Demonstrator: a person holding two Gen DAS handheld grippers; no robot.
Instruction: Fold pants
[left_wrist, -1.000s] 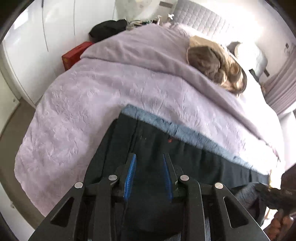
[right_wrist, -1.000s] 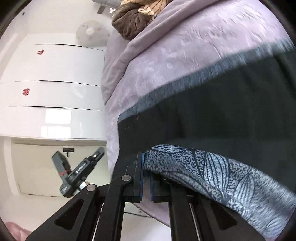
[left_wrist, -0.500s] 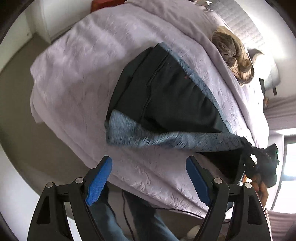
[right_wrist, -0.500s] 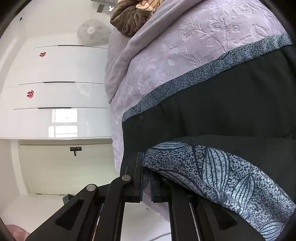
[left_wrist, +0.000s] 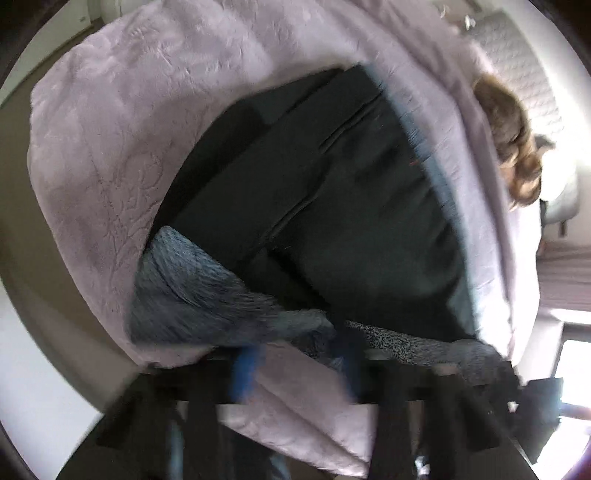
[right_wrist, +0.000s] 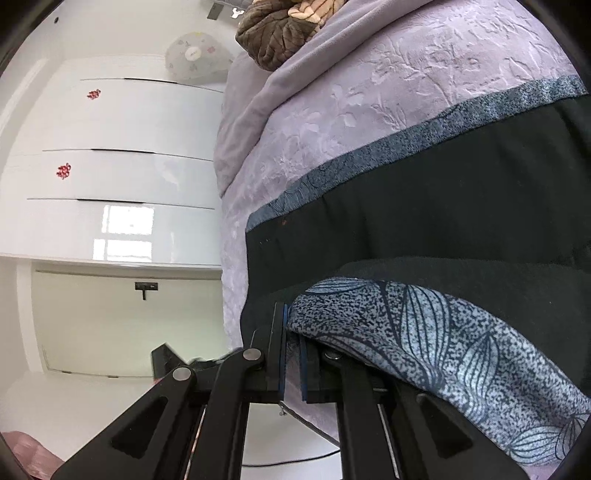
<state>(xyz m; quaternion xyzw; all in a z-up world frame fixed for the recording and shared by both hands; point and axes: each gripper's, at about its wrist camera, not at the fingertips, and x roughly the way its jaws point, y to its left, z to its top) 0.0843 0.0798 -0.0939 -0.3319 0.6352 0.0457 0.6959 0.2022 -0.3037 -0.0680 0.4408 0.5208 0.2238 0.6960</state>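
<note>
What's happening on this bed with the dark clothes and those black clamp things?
A person is folding a pair of black pants with blue leaf-print trim, laid across a lilac bedspread. The right tool is clamped on the patterned hem, holding it over the black fabric. The left tool is blurred with motion near the bed's edge, close to the same patterned trim; whether it grips anything can't be told.

The black trousers with a blue leaf-patterned lining (left_wrist: 332, 192) lie on the lilac embossed bedspread (left_wrist: 110, 147) covering the bed, a brown ruffled cushion (left_wrist: 517, 147) behind them near the headboard, the glossy white wardrobe (right_wrist: 110, 166) beside the bed.
</note>
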